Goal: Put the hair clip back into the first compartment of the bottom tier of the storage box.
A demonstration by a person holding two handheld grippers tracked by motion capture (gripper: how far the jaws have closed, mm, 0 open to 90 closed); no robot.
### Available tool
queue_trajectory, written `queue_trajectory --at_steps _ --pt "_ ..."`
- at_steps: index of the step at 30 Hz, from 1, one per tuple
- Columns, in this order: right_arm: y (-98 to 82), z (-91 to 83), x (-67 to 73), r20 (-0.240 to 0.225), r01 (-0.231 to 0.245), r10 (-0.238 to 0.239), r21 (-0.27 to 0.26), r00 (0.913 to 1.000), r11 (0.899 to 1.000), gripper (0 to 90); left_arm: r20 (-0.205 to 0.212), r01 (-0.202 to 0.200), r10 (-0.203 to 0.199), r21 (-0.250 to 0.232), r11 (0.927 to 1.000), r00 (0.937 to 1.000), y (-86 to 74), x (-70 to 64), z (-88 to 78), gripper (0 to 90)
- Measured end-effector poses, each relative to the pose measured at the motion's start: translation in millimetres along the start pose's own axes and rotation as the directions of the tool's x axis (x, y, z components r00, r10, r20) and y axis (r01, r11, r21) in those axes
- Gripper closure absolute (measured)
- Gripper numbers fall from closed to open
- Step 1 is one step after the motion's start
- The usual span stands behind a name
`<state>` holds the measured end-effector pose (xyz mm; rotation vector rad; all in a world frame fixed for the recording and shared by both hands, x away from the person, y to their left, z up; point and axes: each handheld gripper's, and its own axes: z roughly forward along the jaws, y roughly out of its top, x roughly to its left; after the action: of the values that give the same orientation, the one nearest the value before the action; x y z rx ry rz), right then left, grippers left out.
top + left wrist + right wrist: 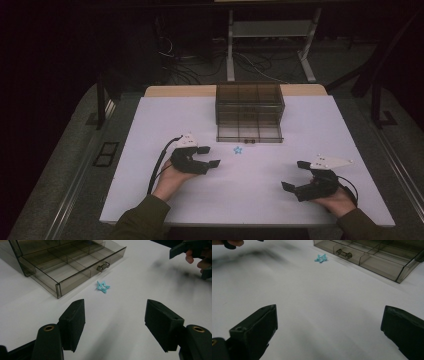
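A small light-blue star (pixel 238 149) lies flat on the white table (pixel 150 130), just in front of a smoky clear drawer box (pixel 250 102) whose bottom drawer (pixel 249 131) is pulled out. My left gripper (pixel 209 156) rests low at the table's left, open, jaws aimed at the star (pixel 102 286) with nothing between them. My right gripper (pixel 296 175) sits at the right front, open and empty; the star (pixel 321 258) lies far ahead of it beside the drawer's handle (pixel 343 253).
The drawer is split into several empty compartments (pixel 60 267). The table's wooden back edge (pixel 180 90) shows behind the box. Beyond it stand metal desk legs (pixel 230 45) and cables on a dark floor.
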<state>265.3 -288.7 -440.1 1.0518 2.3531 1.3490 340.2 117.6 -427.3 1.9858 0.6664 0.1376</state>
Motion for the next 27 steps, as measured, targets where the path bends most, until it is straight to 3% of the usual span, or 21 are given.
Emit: queue_trajectory --at_steps 27 --pt "-0.5 -2.0 0.8 0.004 0.001 -0.001 -0.007 1.0000 1.000 0.3 0.008 -0.028 0.028 0.015 0.9995 0.9996 20.8 3.7 32.2 47.9"
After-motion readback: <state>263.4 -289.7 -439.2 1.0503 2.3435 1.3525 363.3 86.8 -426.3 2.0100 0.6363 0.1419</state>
